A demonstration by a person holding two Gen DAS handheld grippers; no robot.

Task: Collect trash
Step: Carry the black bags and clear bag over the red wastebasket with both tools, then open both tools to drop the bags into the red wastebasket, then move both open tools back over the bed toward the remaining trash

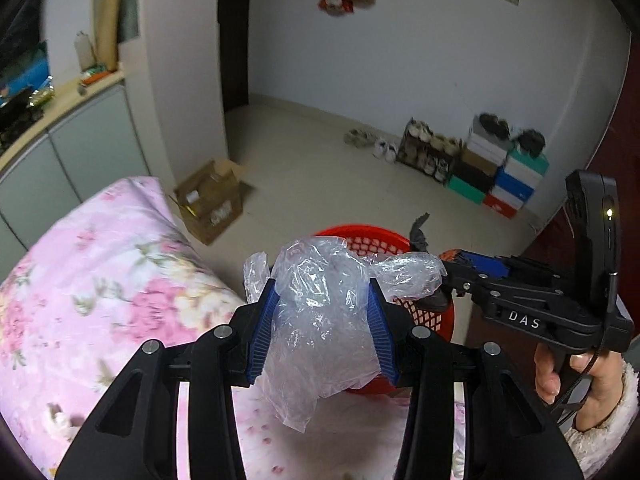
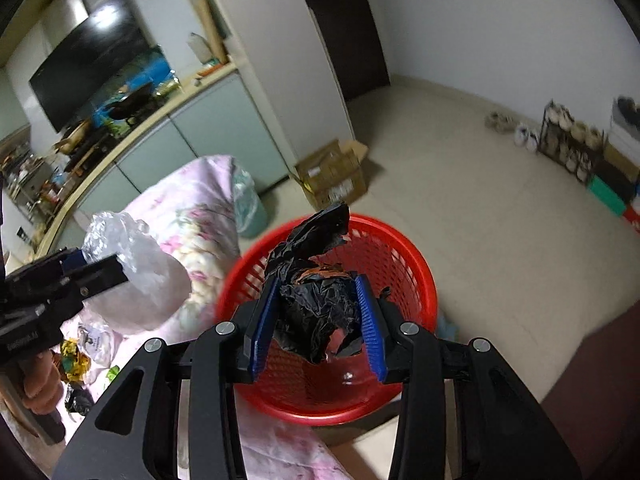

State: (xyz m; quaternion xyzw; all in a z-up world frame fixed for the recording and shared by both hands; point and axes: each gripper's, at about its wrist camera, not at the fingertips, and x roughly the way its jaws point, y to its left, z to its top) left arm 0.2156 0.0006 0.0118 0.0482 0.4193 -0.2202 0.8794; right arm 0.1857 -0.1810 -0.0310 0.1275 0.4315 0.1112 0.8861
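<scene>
**Trash over the basket, ready to drop**

Trash fills both tongs. My right tongs (image 2: pixel 316 316) are clamped on a crumpled black plastic bag (image 2: pixel 316 300), and they hang directly above the open mouth of the red basket (image 2: pixel 420 280), which stands on the floor just beside the bed. My left tongs (image 1: pixel 324 320) are clamped on a clear plastic bag (image 1: pixel 320 312) that bulges up between the blue pads (image 1: pixel 260 332) and trails down below them. In the right wrist view the left load sits off to the side, over the floral bedspread (image 1: pixel 100 280), not yet above the basket rim.

I judge the step in hand to be the release of the black bag. To do it well I would keep the right tongs centred over the basket, lower them a little toward the rim, then spread the fingers fully so the crinkled film does not cling to a ribbed pad. A tail of the black bag sticks up past the fingertips; it could catch on the rim if I drift backward.

The clear bag should follow only when it is over the opening. More wrappers (image 2: pixel 74 356) lie on the bed near the left hand (image 2: pixel 38 384), so the job looks far from finished.
</scene>
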